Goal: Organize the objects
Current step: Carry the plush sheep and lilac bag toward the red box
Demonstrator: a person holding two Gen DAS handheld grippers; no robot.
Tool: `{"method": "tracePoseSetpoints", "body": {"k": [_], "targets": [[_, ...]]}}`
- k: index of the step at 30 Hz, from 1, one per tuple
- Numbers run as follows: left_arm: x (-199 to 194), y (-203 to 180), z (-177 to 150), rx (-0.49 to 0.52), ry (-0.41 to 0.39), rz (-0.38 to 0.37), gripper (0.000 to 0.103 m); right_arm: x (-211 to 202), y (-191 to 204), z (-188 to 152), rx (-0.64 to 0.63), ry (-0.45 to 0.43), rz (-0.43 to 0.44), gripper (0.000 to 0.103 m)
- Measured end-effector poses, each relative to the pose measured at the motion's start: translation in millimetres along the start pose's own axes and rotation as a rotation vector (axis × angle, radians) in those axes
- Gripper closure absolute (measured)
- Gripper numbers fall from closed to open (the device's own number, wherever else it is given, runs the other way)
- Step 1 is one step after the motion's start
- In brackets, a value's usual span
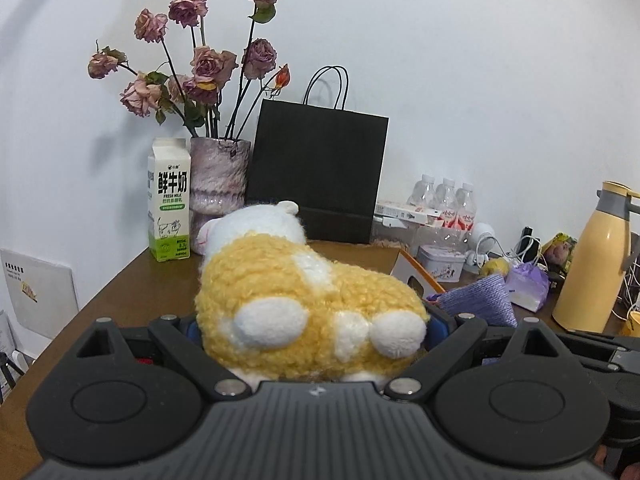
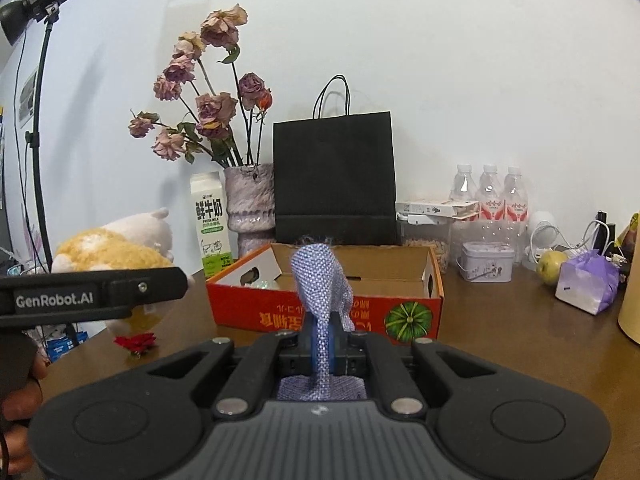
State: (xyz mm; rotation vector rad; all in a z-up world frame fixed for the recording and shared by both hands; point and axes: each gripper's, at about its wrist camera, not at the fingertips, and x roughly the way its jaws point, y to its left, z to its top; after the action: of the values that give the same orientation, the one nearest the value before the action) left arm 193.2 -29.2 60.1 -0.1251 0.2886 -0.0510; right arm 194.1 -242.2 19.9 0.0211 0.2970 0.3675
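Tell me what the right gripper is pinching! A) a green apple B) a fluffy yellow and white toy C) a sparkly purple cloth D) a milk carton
C: in the right wrist view, the right gripper has its fingers shut on the sparkly purple cloth, which sticks up in front of the orange box; the plush toy is in the left gripper.
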Motion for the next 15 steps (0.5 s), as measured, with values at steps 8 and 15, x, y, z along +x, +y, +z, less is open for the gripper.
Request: {"method": "tracePoseSetpoints", "body": {"k": [8, 15], "targets": [[29, 1, 17, -0.024, -0.001, 0.014, 0.007, 33, 0, 15, -0.009, -0.003, 0.007, 0.099], [57, -1, 28, -0.028, -0.005, 0.025, 0.007, 62, -6, 26, 0.019, -0.007, -0.002, 0.099]]}}
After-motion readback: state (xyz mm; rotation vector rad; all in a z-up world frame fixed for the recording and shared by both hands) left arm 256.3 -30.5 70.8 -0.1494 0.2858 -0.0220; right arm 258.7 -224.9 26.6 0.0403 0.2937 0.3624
